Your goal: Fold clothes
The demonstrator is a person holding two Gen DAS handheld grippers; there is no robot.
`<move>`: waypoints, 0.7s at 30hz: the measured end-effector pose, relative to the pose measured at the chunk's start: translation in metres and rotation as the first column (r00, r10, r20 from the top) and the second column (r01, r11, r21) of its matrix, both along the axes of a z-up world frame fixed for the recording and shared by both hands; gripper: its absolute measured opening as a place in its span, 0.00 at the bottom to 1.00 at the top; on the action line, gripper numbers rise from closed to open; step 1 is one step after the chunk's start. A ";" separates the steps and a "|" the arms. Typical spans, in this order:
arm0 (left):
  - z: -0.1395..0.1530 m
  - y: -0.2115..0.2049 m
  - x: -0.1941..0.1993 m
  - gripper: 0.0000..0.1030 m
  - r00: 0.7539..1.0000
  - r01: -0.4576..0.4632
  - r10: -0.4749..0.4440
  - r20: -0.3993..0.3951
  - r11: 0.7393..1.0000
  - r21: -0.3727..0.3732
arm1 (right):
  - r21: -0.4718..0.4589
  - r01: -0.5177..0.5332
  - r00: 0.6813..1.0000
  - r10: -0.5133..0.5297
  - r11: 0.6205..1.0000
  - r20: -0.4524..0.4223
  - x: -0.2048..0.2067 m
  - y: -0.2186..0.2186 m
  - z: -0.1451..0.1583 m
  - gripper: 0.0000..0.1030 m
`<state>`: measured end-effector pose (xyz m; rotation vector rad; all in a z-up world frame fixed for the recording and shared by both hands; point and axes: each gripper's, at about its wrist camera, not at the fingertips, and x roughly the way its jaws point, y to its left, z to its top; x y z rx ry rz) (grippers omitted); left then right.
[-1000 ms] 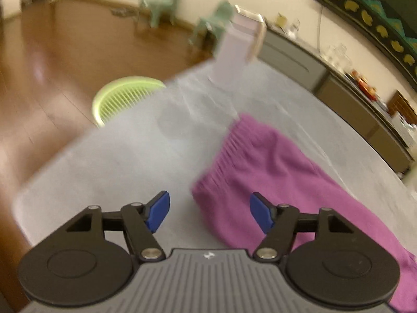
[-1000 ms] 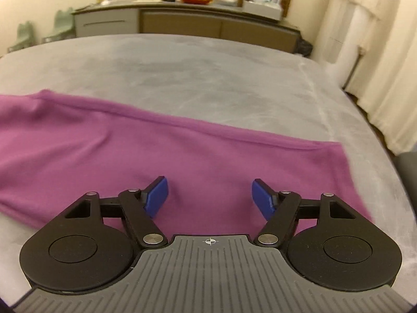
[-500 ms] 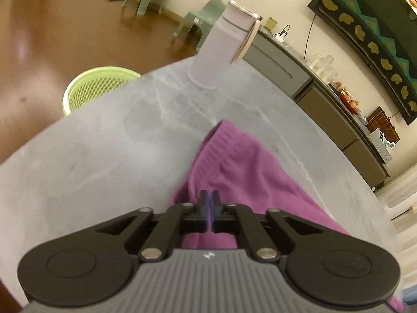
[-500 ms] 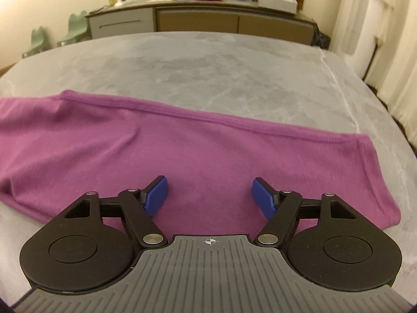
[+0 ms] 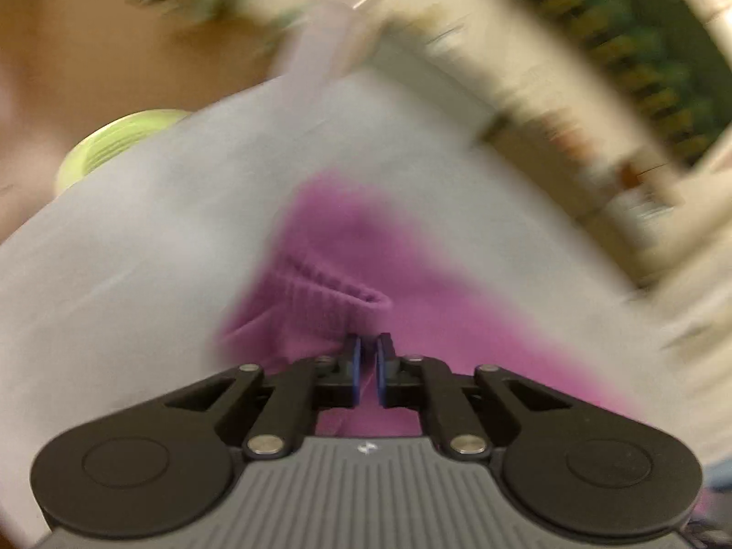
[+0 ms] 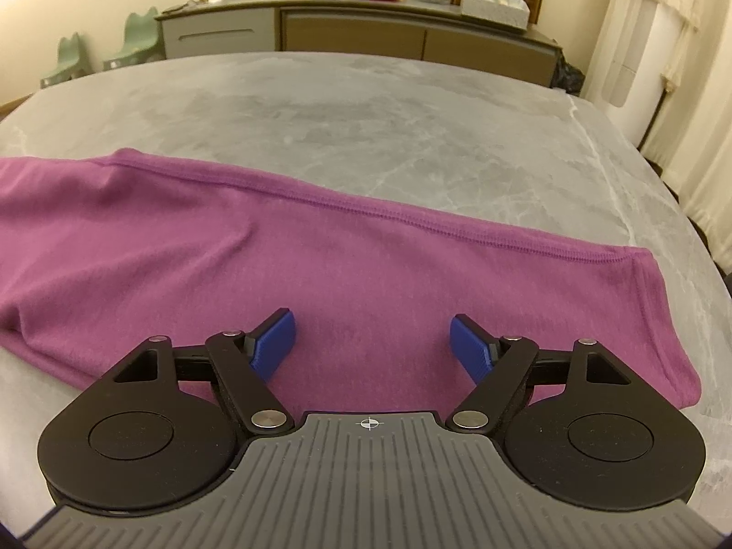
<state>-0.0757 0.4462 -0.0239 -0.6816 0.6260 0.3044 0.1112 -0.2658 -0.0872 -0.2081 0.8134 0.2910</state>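
A purple knit garment [image 6: 320,270] lies stretched across the grey marble table [image 6: 366,128]. In the left wrist view, which is blurred by motion, my left gripper [image 5: 368,357] is shut on the ribbed end of the garment [image 5: 329,288] and holds it lifted, with the cloth folding over itself. My right gripper [image 6: 373,338] is open, its blue pads just above the cloth near the garment's right end, not holding anything.
A pale lilac tumbler [image 5: 320,32] stands at the table's far edge. A green laundry basket [image 5: 114,146] sits on the wooden floor past the table. A long sideboard [image 6: 366,32] with dishes and two green chairs [image 6: 105,55] line the wall.
My left gripper closed on the garment's ribbed end and is now lifting it, moving fast. My right gripper stayed open and moved a little closer over the cloth.
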 end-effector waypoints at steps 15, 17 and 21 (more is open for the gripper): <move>-0.047 0.046 0.010 0.11 0.992 -0.096 0.084 -0.098 0.988 -0.118 | -0.018 0.003 1.000 -0.002 1.000 0.003 0.004 0.003 -0.001 0.82; -0.049 0.043 0.012 0.19 0.991 -0.097 0.085 -0.106 0.988 -0.121 | -0.018 0.006 1.000 -0.006 1.000 0.024 0.001 0.002 0.002 0.80; -0.048 0.031 0.019 0.17 0.982 -0.080 0.076 -0.176 0.997 -0.017 | 0.062 -0.091 0.989 0.083 0.994 0.122 -0.018 0.013 0.020 0.75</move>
